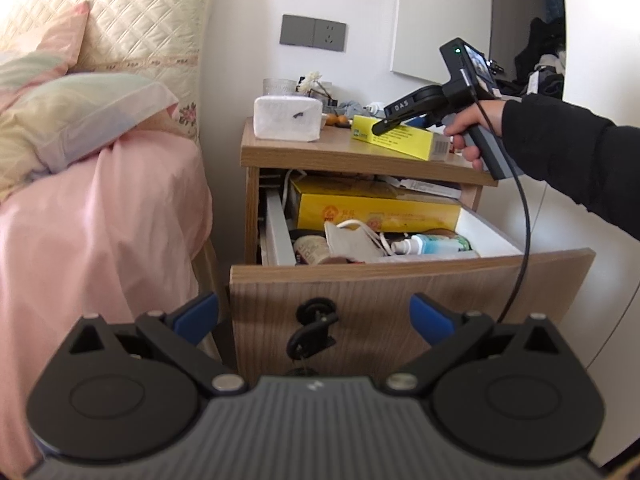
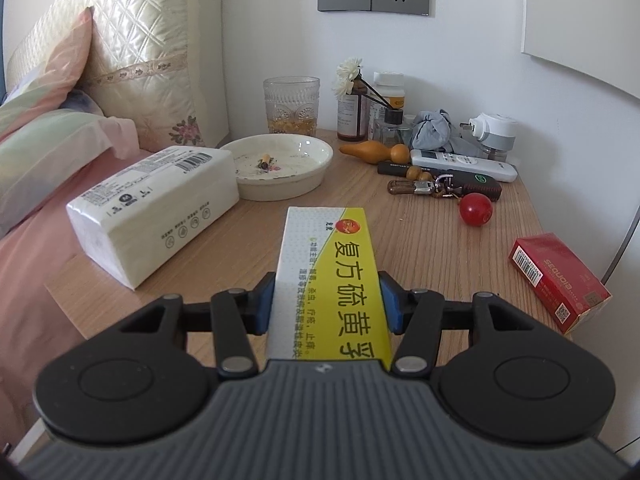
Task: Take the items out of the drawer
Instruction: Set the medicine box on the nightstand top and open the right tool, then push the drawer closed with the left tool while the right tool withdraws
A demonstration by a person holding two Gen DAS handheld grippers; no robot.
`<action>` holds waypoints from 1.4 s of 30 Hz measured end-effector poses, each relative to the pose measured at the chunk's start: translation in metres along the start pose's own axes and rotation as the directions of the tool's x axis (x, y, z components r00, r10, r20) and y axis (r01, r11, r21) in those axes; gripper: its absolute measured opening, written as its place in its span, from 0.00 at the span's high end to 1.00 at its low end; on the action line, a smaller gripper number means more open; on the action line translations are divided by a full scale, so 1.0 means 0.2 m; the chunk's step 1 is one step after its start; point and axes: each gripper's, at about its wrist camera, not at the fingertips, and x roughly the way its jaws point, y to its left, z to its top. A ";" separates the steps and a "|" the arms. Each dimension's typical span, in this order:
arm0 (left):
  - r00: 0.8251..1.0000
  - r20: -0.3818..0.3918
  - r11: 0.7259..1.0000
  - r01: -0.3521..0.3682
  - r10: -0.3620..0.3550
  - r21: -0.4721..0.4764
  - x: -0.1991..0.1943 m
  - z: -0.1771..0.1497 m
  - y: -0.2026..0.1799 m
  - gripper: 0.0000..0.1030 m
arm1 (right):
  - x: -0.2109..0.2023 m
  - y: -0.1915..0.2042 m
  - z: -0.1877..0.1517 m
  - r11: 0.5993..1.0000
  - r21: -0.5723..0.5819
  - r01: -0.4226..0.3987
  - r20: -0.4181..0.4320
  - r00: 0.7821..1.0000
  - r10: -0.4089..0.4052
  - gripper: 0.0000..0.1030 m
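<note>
Right gripper (image 2: pixel 326 304) clamped on the yellow-white box (image 2: pixel 332 280), blue pads pressed on both long sides, box pointing forward over the nightstand top (image 2: pixel 420 240). From the left wrist view the same box (image 1: pixel 400 138) sits low over the top near its front right edge; can't tell if it's touching the wood. A hand (image 1: pixel 476 128) in a black sleeve holds that gripper's handle. Left gripper (image 1: pixel 314 316) is spread wide with nothing between the fingers, hanging in front of the drawer (image 1: pixel 400 300) face, apart from it. Drawer is pulled out, key (image 1: pixel 312 332) in its lock. Inside: big yellow carton (image 1: pixel 372 208) at the back, face mask (image 1: pixel 352 240), spray bottle (image 1: pixel 424 245), a jar (image 1: pixel 312 249) at the left, papers behind the carton. On top: tissue pack (image 2: pixel 156 208) at left, ashtray dish (image 2: pixel 280 168) with a butt behind it, glass (image 2: pixel 291 106), bottles, remote (image 2: pixel 464 164), keys (image 2: pixel 432 188), red ball (image 2: pixel 475 209), red cigarette pack (image 2: pixel 560 280) at the right edge. Bed (image 1: pixel 92 240) with pink sheet just left of the nightstand.
</note>
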 end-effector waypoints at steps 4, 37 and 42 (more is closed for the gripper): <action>1.000 -0.002 1.000 0.000 0.000 0.001 -0.01 0.00 -0.02 0.01 | -0.03 -0.02 0.00 0.999 0.042 -0.034 0.018 0.999 0.033 0.38; 0.971 0.214 0.972 -0.150 0.110 0.181 -0.09 -0.05 -0.43 0.00 | -1.29 0.26 -0.76 0.994 0.100 0.035 0.415 0.907 -0.074 0.18; 0.965 0.239 0.979 -0.142 0.105 0.144 -0.12 -0.09 -0.45 0.01 | -1.37 0.31 -0.91 0.991 0.125 0.051 0.508 0.855 -0.109 0.18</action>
